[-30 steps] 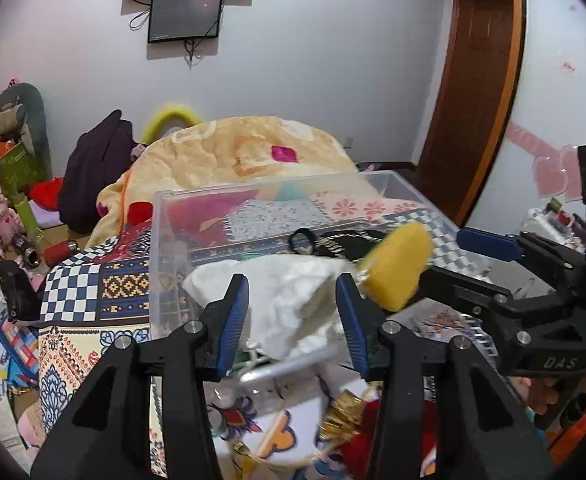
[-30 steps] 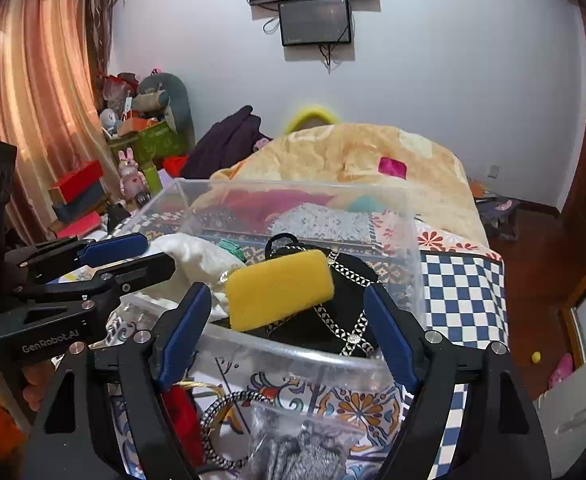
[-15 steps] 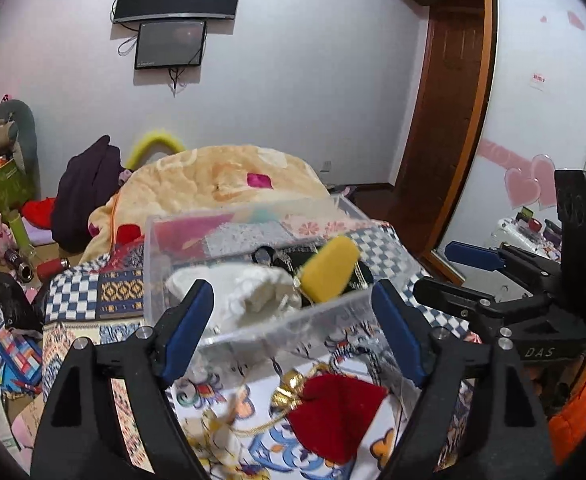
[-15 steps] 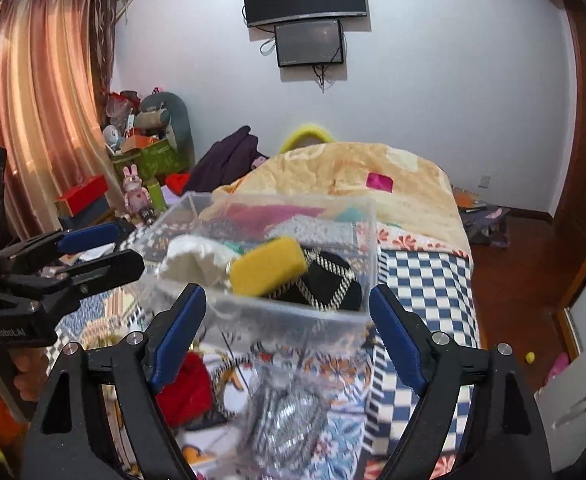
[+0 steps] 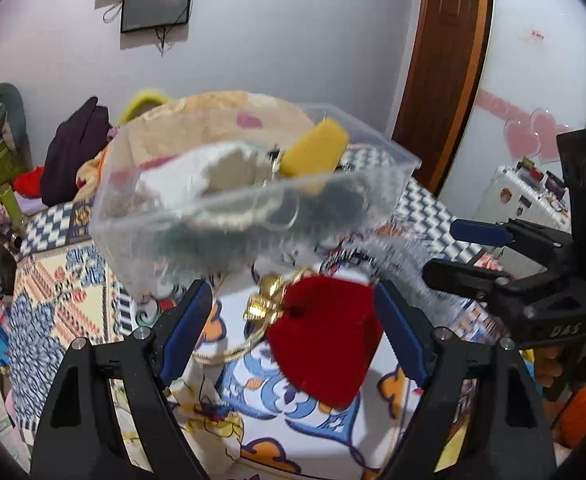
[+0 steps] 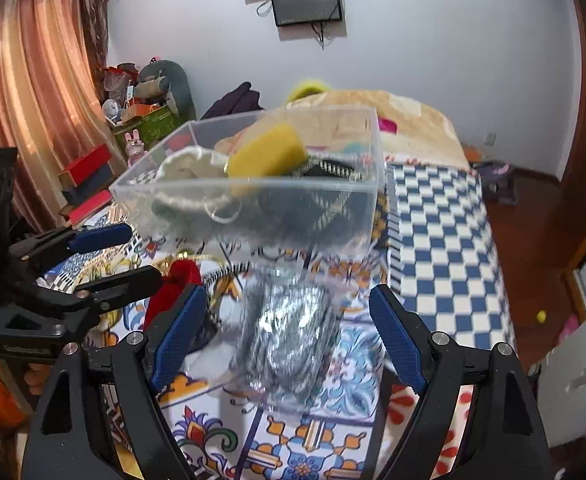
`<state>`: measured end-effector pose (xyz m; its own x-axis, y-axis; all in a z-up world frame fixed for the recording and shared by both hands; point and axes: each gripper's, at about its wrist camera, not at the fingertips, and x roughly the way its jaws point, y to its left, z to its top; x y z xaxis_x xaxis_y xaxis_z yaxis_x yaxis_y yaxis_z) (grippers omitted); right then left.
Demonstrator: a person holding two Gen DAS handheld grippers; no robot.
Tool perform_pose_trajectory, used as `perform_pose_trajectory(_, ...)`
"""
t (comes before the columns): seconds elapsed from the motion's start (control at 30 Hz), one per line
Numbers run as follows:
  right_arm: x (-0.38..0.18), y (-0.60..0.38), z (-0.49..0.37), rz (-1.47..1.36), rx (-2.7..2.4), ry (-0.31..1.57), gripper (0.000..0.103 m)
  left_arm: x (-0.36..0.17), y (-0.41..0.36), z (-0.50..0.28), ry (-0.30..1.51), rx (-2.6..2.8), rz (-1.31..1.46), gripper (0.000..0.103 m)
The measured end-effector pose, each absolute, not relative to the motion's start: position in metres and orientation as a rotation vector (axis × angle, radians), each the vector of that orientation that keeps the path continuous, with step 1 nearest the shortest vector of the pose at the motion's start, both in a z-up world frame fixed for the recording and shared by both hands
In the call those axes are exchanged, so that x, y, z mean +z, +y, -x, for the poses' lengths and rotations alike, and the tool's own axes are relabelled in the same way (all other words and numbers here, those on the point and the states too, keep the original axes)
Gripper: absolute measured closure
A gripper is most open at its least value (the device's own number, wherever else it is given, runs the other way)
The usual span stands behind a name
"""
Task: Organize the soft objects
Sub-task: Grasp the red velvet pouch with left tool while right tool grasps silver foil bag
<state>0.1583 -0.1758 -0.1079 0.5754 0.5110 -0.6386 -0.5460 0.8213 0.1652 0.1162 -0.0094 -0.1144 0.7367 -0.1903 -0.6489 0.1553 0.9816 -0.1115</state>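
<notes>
A clear plastic bin [image 5: 253, 216] [image 6: 253, 208] stands on the patterned bedspread and holds a yellow sponge [image 5: 315, 148] [image 6: 267, 156], a white cloth pouch [image 5: 213, 168] [image 6: 189, 166] and a black chained bag [image 6: 325, 196]. My left gripper [image 5: 293, 328] is open, with a red velvet pouch [image 5: 325, 336] with a gold clasp lying between its fingers. My right gripper [image 6: 285, 336] is open over a silvery item in a clear bag [image 6: 289, 332]. The red pouch also shows in the right wrist view [image 6: 173, 288].
A rumpled orange quilt [image 6: 405, 124] lies beyond the bin. A dark garment [image 5: 73, 152], toys and boxes [image 6: 89, 176] crowd the left side by the curtain. A wooden door [image 5: 441, 64] and a white cabinet [image 5: 533, 200] stand to the right.
Both grippers have pulled back and dropped toward the bedspread. The left gripper opened wide after being narrow by the white pouch; the red pouch and silvery bag now lie between the fingers.
</notes>
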Motion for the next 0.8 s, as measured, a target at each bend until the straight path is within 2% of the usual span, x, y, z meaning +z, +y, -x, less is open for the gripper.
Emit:
perform_pose_trajectory(0.13,-0.119,-0.179,-0.156,0.035,0.618,0.764,0.023,-0.127,-0.003,-0.116,0.739,-0.176,0.083,0.022)
perform_pose_trajectory(0.23,-0.125,-0.179,-0.158,0.023,0.626,0.786,0.034,-0.134,0.000,-0.118,0.756,-0.180,0.104,0.032)
perform_pose_trajectory(0.3,-0.127,-0.180,-0.159,0.018,0.624,0.791,0.037,-0.139,0.001,-0.121,0.780,-0.190,0.120,0.039)
perform_pose_trajectory(0.37,-0.127,-0.181,-0.157,0.016,0.622,0.795,0.045,-0.142,0.002,-0.123,0.795,-0.195,0.132,0.043)
perform_pose_trajectory(0.47,-0.128,-0.184,-0.158,0.007,0.626,0.800,0.051,-0.143,-0.001,-0.123,0.790,-0.190,0.129,0.046)
perform_pose_trajectory(0.5,-0.129,-0.186,-0.158,0.001,0.630,0.804,0.054,-0.143,0.000,-0.124,0.790,-0.195,0.133,0.051)
perform_pose_trajectory(0.53,-0.129,-0.187,-0.159,-0.006,0.639,0.810,0.061,-0.143,0.000,-0.125,0.791,-0.199,0.134,0.053)
perform_pose_trajectory(0.57,-0.130,-0.188,-0.159,-0.012,0.646,0.815,0.064,-0.143,-0.001,-0.125,0.788,-0.197,0.133,0.054)
perform_pose_trajectory(0.67,-0.129,-0.193,-0.158,-0.026,0.645,0.810,0.070,-0.143,-0.003,-0.127,0.785,-0.193,0.121,0.067)
perform_pose_trajectory(0.7,-0.128,-0.194,-0.157,-0.030,0.647,0.808,0.071,-0.144,-0.003,-0.127,0.785,-0.194,0.121,0.077)
perform_pose_trajectory(0.8,-0.125,-0.198,-0.156,-0.039,0.641,0.793,0.075,-0.144,0.001,-0.126,0.784,-0.212,0.147,0.083)
